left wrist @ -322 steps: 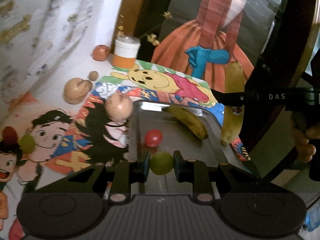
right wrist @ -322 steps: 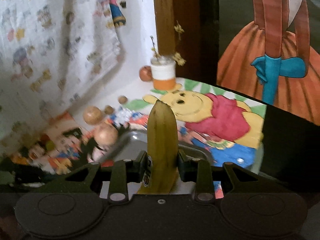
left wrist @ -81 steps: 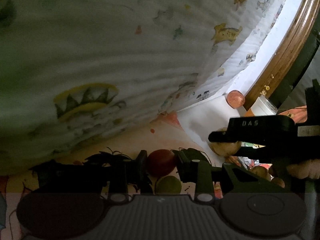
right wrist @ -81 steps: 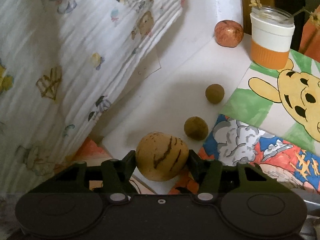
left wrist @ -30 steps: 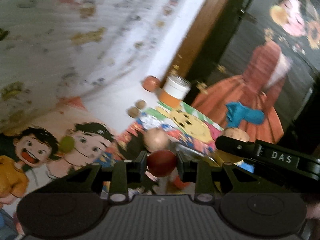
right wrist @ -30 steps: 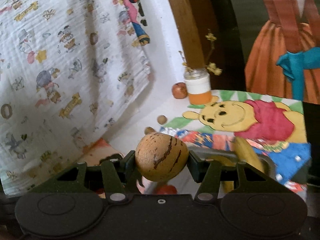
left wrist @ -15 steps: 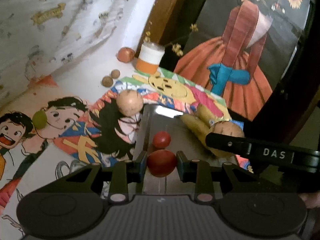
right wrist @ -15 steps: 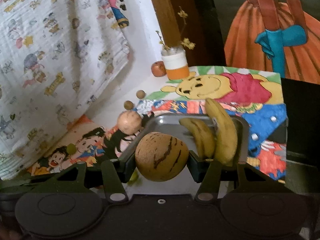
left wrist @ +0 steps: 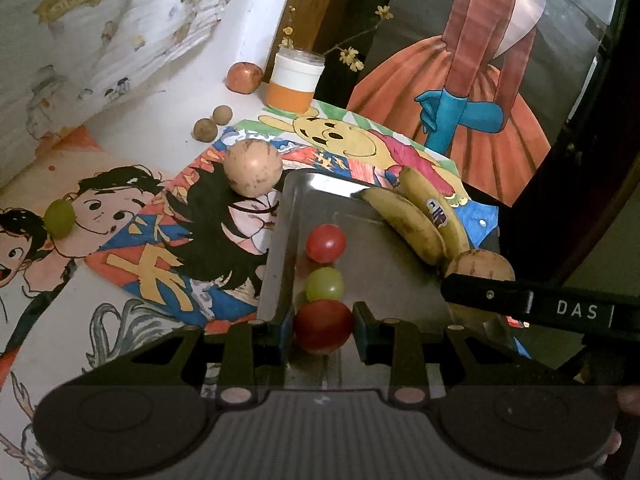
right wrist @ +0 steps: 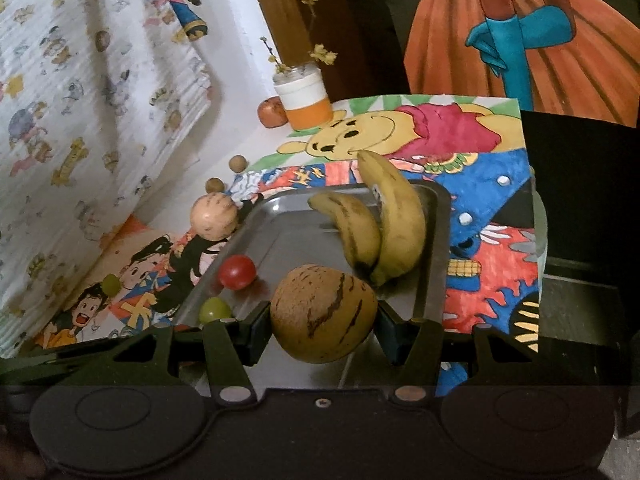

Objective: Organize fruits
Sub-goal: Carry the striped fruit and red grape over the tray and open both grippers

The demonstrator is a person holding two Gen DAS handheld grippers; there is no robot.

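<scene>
A steel tray (left wrist: 384,272) (right wrist: 288,236) lies on cartoon mats. It holds two bananas (left wrist: 416,220) (right wrist: 380,220), a red tomato (left wrist: 326,243) (right wrist: 237,272) and a green grape (left wrist: 325,285) (right wrist: 215,310). My left gripper (left wrist: 323,326) is shut on a dark red tomato (left wrist: 323,326) over the tray's near left corner. My right gripper (right wrist: 323,314) is shut on a striped tan melon (right wrist: 323,314) over the tray's near end; the melon also shows in the left wrist view (left wrist: 480,266).
Off the tray lie a round tan fruit (left wrist: 252,167) (right wrist: 214,216), a green grape (left wrist: 60,218) (right wrist: 111,283), two small brown balls (left wrist: 212,122) (right wrist: 226,174) and an apple (left wrist: 244,77) (right wrist: 272,112). A white-and-orange jar (left wrist: 294,80) (right wrist: 306,94) stands at the back. A patterned cloth hangs left.
Both grippers picked up fruit off the mats and carried it over the tray. In the last half second both have come lower and closer to the tray.
</scene>
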